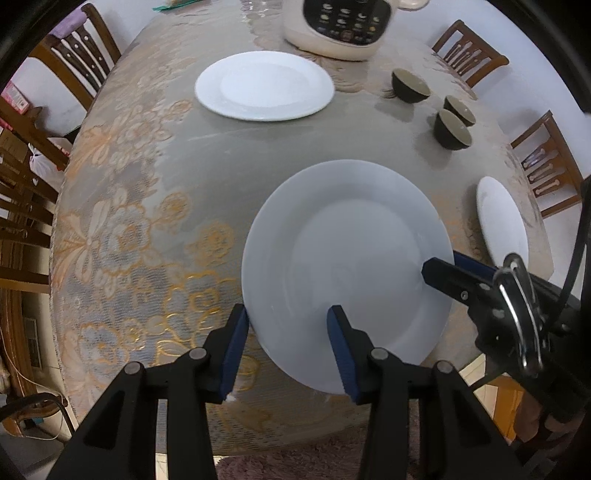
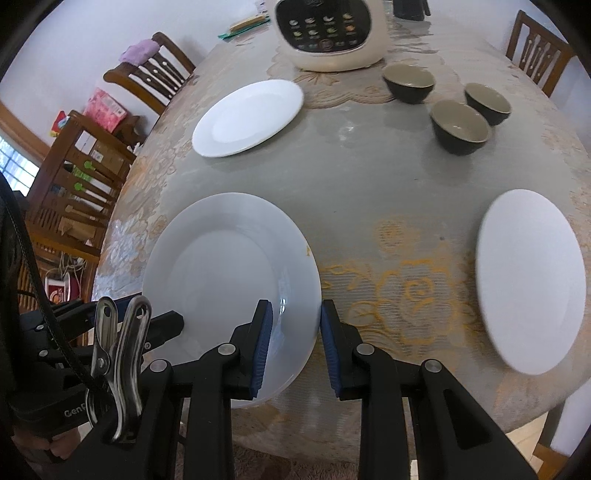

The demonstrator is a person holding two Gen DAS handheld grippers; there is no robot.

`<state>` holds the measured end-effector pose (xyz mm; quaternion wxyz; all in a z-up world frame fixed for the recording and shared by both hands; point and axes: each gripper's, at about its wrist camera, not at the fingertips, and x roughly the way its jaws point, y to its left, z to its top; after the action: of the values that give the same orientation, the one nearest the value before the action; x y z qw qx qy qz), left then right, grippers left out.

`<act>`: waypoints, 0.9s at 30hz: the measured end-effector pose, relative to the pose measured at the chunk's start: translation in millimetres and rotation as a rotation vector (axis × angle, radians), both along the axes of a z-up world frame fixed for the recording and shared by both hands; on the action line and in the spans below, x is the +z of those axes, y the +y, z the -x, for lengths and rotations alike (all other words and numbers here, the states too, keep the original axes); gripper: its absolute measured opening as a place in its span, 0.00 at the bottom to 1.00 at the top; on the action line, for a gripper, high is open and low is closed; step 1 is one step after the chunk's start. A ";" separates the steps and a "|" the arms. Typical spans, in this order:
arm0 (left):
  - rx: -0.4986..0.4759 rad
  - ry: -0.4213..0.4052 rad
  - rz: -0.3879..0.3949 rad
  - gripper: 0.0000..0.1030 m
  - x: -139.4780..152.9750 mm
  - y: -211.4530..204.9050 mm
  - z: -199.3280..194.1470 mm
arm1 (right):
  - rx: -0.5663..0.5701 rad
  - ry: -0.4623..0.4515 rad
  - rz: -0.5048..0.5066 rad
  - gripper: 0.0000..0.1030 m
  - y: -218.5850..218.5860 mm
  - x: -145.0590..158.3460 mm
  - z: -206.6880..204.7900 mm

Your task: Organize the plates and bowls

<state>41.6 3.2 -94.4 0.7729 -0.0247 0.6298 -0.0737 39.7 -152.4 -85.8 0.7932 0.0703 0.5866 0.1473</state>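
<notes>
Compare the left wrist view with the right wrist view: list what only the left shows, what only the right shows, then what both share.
Only the left view: the left gripper's own fingers straddling the near plate's left rim, and the right gripper seen from the side at the opposite rim.

Only the right view: a pink box behind the chairs, and a metal clip on the other tool.

Both: the near plate, far plate, right-hand plate, three dark bowls and the cream cooker.

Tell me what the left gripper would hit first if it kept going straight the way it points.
Most likely the near white plate: the left gripper already straddles its near-left rim, one finger over the plate and one outside. Straight on, it would meet that rim or the floral tablecloth beneath; depth is hard to judge.
</notes>
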 end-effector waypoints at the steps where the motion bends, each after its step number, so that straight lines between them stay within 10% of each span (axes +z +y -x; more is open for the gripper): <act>1: -0.004 -0.001 0.000 0.45 0.5 -2.4 -0.5 | -0.006 -0.002 0.000 0.28 -4.3 1.2 0.2; 27: -0.078 -0.029 0.018 0.45 18.2 -94.9 -30.6 | -0.114 -0.031 -0.019 0.28 -96.8 19.9 -8.0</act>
<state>72.2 -91.6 -76.2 0.7781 -0.0059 0.6184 -0.1099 47.8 -249.1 -65.8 0.8087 0.1091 0.5678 0.1085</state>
